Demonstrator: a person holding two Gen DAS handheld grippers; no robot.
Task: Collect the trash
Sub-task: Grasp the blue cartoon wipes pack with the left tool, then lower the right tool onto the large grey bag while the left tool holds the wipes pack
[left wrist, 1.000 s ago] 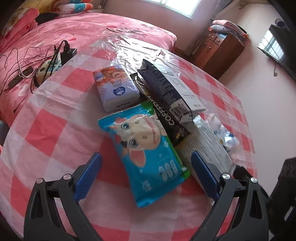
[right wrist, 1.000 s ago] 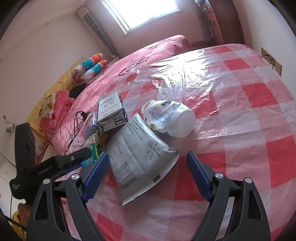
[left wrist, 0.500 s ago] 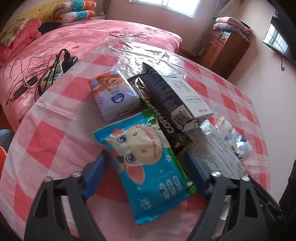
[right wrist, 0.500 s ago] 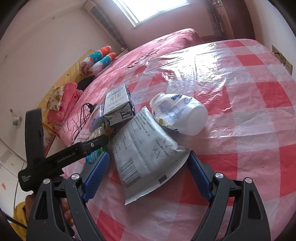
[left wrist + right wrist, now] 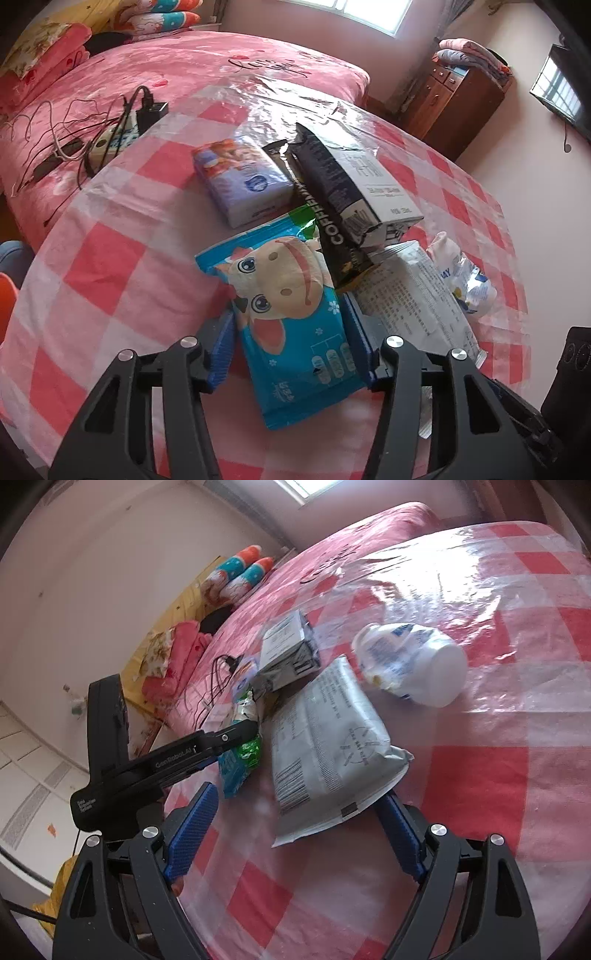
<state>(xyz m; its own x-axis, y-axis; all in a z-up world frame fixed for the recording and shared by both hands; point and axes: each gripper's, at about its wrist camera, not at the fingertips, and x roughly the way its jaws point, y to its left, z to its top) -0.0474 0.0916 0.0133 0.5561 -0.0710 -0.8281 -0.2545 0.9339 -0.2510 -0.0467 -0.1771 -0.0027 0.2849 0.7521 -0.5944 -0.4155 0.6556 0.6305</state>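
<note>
Table [image 5: 122, 266] carries six trash items. Left gripper [image 5: 291, 350] fingers, just closing, clamp one blue cow-print pouch [image 5: 291, 317]. Right gripper [image 5: 295, 830] fingers stand apart around one grey pouch [image 5: 325, 746].

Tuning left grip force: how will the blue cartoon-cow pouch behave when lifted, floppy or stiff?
Probably floppy: the blue cartoon-cow pouch is a soft film pack with a wrinkled top edge, so the far end may sag. Likely slippery, since its surface is glossy. The left hand-held gripper, jaws just closing, straddles its lower half; its top corner lies under the black coffee bag, which may drag.
</note>
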